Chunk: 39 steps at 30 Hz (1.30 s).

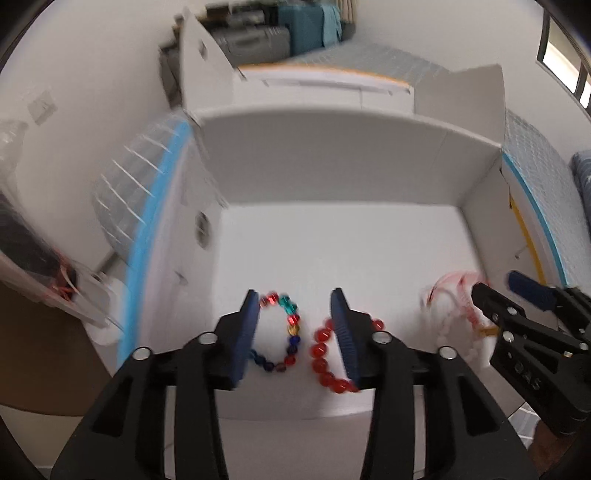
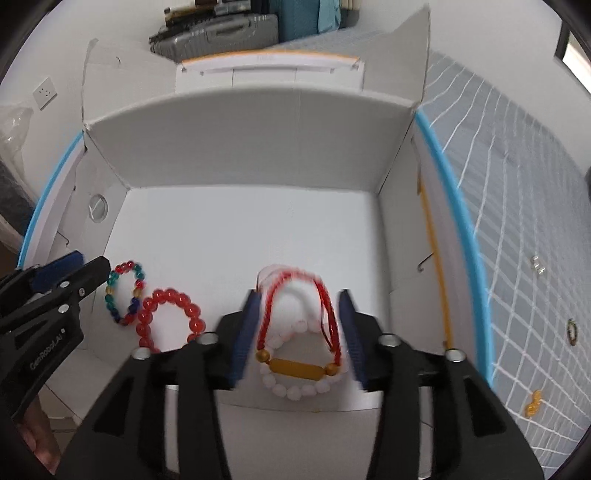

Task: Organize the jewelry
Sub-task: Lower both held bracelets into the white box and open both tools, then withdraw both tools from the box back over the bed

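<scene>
Counting four bracelets in the white box (image 2: 255,155), with both grippers held apart above them.

We see one multicoloured bead bracelet (image 2: 125,291) and one red bead bracelet (image 2: 170,317) side by side near the left, the left gripper (image 1: 295,332) spread over them and clamping neither. Between the parted fingers of the right gripper (image 2: 297,332) lie one white bead bracelet (image 2: 295,384) and one red cord bracelet (image 2: 295,314) with a gold tube, overlapping; its pads press on nothing. No earlier view is given, so we say nothing of motion. The box floor is plain white. It sits on a pale grid-patterned cover (image 2: 517,221) with a blue edge. Behind stand white walls, a wall socket (image 2: 44,94) and one grey hard case (image 2: 221,31).
</scene>
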{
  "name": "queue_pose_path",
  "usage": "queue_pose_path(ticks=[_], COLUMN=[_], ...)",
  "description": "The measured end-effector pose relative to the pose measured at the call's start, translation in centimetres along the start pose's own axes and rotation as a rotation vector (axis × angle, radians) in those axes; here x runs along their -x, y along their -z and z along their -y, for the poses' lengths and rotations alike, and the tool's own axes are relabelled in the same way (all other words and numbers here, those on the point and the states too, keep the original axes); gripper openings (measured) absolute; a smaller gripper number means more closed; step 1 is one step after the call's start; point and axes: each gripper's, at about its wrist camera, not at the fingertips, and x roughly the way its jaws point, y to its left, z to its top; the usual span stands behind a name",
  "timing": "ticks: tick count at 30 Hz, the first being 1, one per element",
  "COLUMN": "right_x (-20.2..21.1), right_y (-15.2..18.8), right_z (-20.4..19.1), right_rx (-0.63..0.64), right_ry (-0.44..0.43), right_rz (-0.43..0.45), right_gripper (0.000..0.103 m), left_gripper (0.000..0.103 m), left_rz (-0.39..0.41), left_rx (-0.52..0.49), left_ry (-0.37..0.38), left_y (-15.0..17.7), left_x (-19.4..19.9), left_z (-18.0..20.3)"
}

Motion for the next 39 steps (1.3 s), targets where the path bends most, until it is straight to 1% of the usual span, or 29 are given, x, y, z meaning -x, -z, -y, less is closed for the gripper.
queue_pose_path(ticks=[1, 2, 4, 5, 6, 7, 10, 12, 13, 15, 20, 24, 27, 29, 33, 35, 39], right_x=[0.3, 0.6, 1.2, 1.3, 1.5, 1.8, 2.4, 2.7, 2.9, 3.4, 4.3, 5.6, 6.8, 7.7, 9.8, 10.8, 12.7], right_y=[0.0, -0.1, -0.2, -0.3, -0.3, -0.3, -0.1, -0.2, -0.3, -0.2, -0.2, 0.4, 0.9, 1.2, 2.0, 2.5, 4.0], right_z=[0.0, 0.0, 0.0, 0.0, 0.0, 0.1, 0.3, 0.2, 0.3, 0.3, 0.8, 1.9, 3.4, 4.6, 8.4, 10.4, 14.7], right_rx=[0.001, 0.001, -0.003, -0.006, -0.009, -0.01, -0.011, -0.007, -0.005, -0.002, -0.008, -0.029, -0.044, -0.052, -0.097, -0.118, -0.163], right_ry=[0.003, 0.006, 0.005, 0.007, 0.01, 0.009, 0.006, 0.006, 0.007, 0.005, 0.006, 0.015, 0.028, 0.046, 0.09, 0.111, 0.165], right_rz=[0.01, 0.019, 0.034, 0.04, 0.051, 0.058, 0.076, 0.085, 0.092, 0.104, 0.123, 0.149, 0.165, 0.177, 0.201, 0.207, 0.217], right_gripper=[0.066, 0.068, 0.079, 0.081, 0.085, 0.088, 0.093, 0.094, 0.094, 0.094, 0.094, 0.094, 0.094, 0.094, 0.094, 0.094, 0.094], left_gripper=[0.059, 0.062, 0.07, 0.072, 0.077, 0.082, 0.091, 0.094, 0.095, 0.097, 0.097, 0.097, 0.097, 0.097, 0.097, 0.097, 0.097], left_rz=[0.023, 0.039, 0.063, 0.069, 0.074, 0.082, 0.11, 0.142, 0.159, 0.182, 0.189, 0.198, 0.224, 0.236, 0.271, 0.292, 0.294], left_rx=[0.0, 0.003, 0.011, 0.014, 0.018, 0.023, 0.039, 0.057, 0.05, 0.046, 0.057, 0.062, 0.061, 0.04, -0.023, -0.048, -0.108], left_ry=[-0.015, -0.019, -0.024, -0.023, -0.022, -0.023, -0.017, -0.016, -0.037, -0.05, -0.032, 0.019, 0.05, 0.076, 0.123, 0.132, 0.189], left_y=[0.0, 0.0, -0.1, -0.1, -0.1, -0.1, -0.1, 0.0, 0.1, 0.1, 0.0, 0.4, 0.6, 0.9, 1.6, 1.9, 2.6], left_x=[0.6, 1.1, 1.9, 2.1, 2.3, 2.5, 3.0, 3.6, 4.0, 4.5, 5.3, 6.2, 7.3, 8.1, 10.0, 10.7, 11.9], left_z=[-0.1, -0.1, -0.3, -0.4, -0.6, -0.7, -0.9, -1.0, -0.9, -0.8, -0.8, -0.4, 0.4, 1.6, 4.8, 6.4, 10.3])
